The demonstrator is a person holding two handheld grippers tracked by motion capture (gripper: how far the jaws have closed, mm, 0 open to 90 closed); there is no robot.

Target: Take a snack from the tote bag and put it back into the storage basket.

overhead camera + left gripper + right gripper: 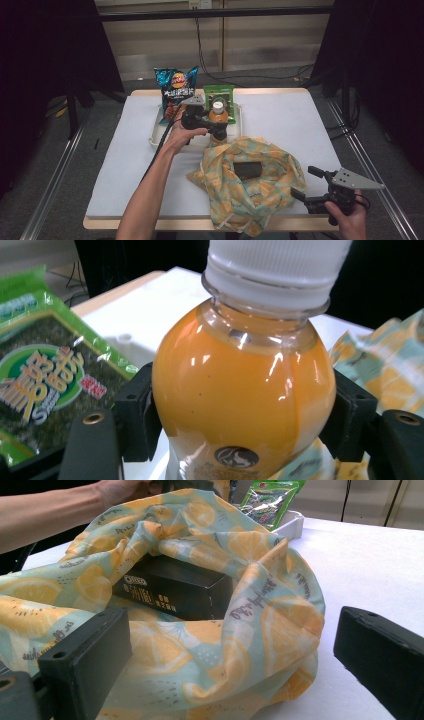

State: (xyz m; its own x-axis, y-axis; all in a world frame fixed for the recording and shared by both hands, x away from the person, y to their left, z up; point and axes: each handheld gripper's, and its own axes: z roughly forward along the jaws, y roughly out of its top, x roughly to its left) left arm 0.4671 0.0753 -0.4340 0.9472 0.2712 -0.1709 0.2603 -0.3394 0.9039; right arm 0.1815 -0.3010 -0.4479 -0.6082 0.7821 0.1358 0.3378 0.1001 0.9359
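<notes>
Between the black jaws of our left hand-held gripper (240, 425) we clamp the orange-juice plastic bottle with a white cap (243, 385), just beyond the lemon-print cloth bag (250, 182), while our right hand-held gripper (307, 184) gapes empty beside that bag.

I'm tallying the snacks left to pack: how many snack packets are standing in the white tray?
2: the blue chip bag stands at the left end of the white tray, the green seaweed packet to its right, behind the orange drink bottle. Others may be hidden behind them.
</notes>
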